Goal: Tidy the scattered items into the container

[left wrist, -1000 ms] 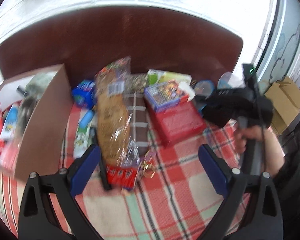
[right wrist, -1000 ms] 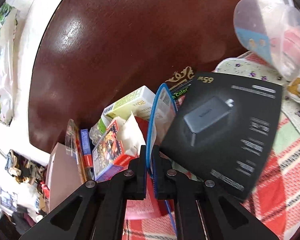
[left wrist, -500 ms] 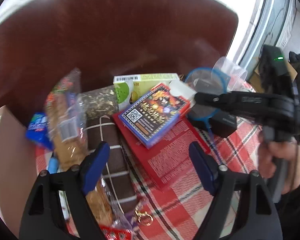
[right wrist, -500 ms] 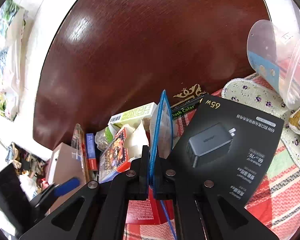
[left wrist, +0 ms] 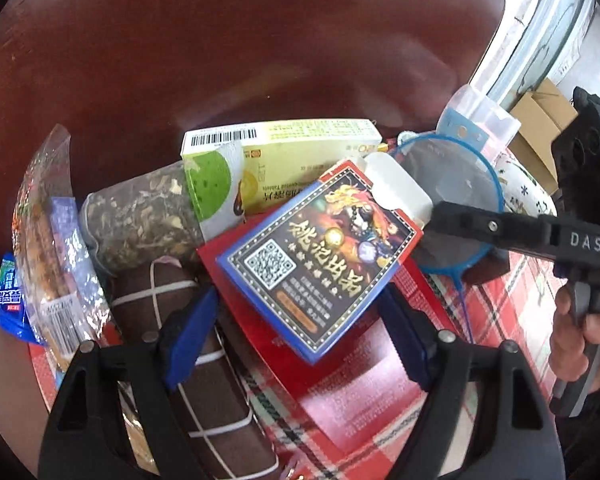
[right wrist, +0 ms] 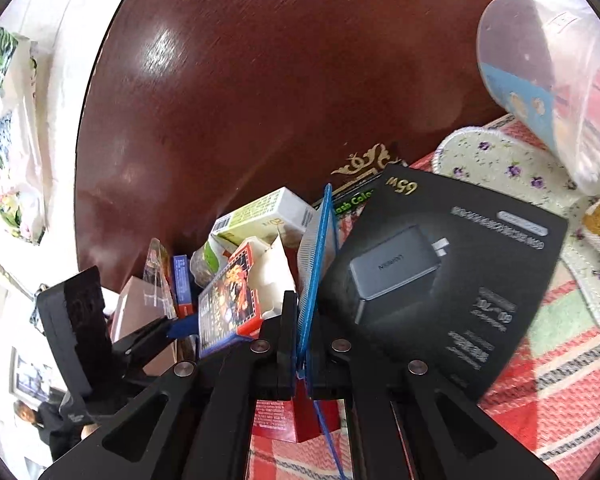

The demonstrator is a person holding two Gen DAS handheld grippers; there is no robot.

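My left gripper (left wrist: 296, 336) hangs open over the pile, pointing steeply down. The lower corner of a blue-and-black card box (left wrist: 316, 256) with a QR code lies between its blue pads (left wrist: 188, 332); I see no pad pressing on it. That box rests tilted on a flat red box (left wrist: 360, 380). My right gripper (right wrist: 303, 312) is shut on a blue-rimmed round net (right wrist: 316, 256), seen edge-on here. In the left wrist view the net (left wrist: 448, 200) stands just right of the card box. The cardboard container (right wrist: 140, 308) is at the far left.
A green-yellow tablet box (left wrist: 300, 148), a bag of dried leaves (left wrist: 140, 220), a brown banded bundle (left wrist: 204, 380) and a clear snack bag (left wrist: 48, 240) crowd the plaid cloth (right wrist: 560, 380). A black charger box (right wrist: 440, 272), a plastic cup (right wrist: 540, 80) and a dark headboard (left wrist: 260, 40) lie beyond.
My left gripper has swung right and lower, from the snack bag to over the card box, with its jaws a little narrower. The right gripper has stayed put with the net.
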